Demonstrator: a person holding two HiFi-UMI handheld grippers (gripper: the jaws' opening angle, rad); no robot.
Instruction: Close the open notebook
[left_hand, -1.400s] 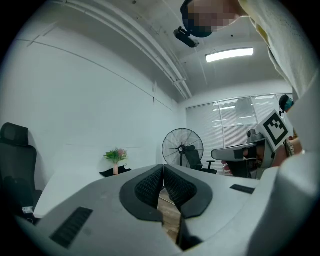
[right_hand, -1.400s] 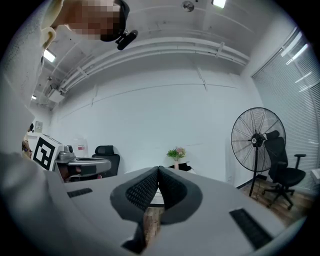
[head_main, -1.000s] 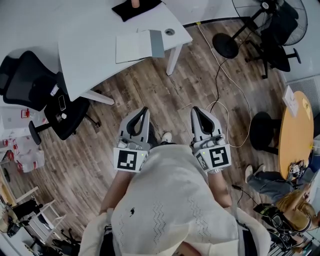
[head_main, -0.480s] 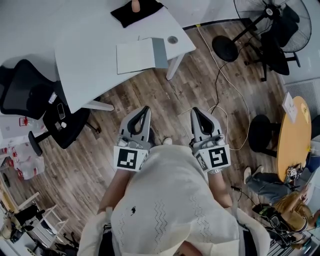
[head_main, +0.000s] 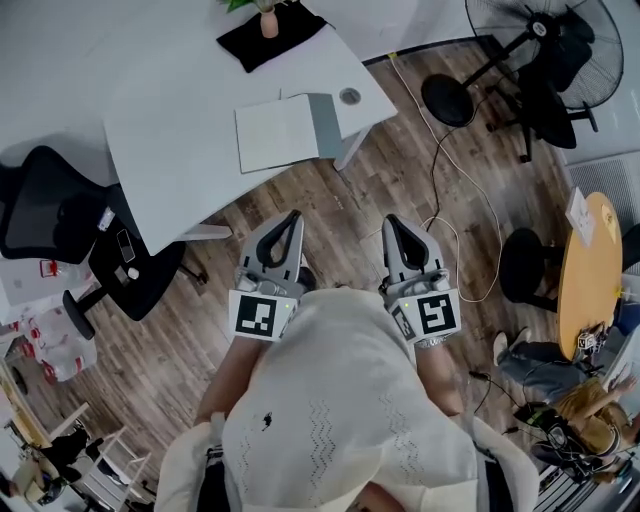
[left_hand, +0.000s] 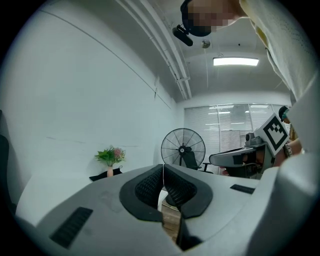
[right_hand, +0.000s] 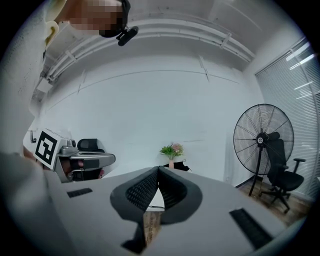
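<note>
Desk (head_main: 180, 110) nearer | notebook (head_main: 288, 131) open (chair (head_main: 55, 210) beside) | left hand-held gripper (head_main: 291, 216), right hand-held gripper (head_main: 389, 221) clenched, empty

Office interior. I stand on a wood-plank floor (head_main: 330, 195) facing a white desk (head_main: 180, 120) with a black swivel chair (head_main: 50, 200) beside it. A pedestal fan (head_main: 545, 30), a round table (head_main: 590, 270), window blinds (left_hand: 225, 125) and a ceiling light (left_hand: 235, 61) complete the workplace.

Ahead of me: a white desk (head_main: 180, 95) carrying a black mat (head_main: 290, 28) with a small vase (head_main: 268, 22) on it. To my left, a black office chair (head_main: 50, 210). To my right, a pedestal fan (right_hand: 260, 140) and a round wooden table (head_main: 590, 270), all on wood flooring (head_main: 330, 200).
</note>
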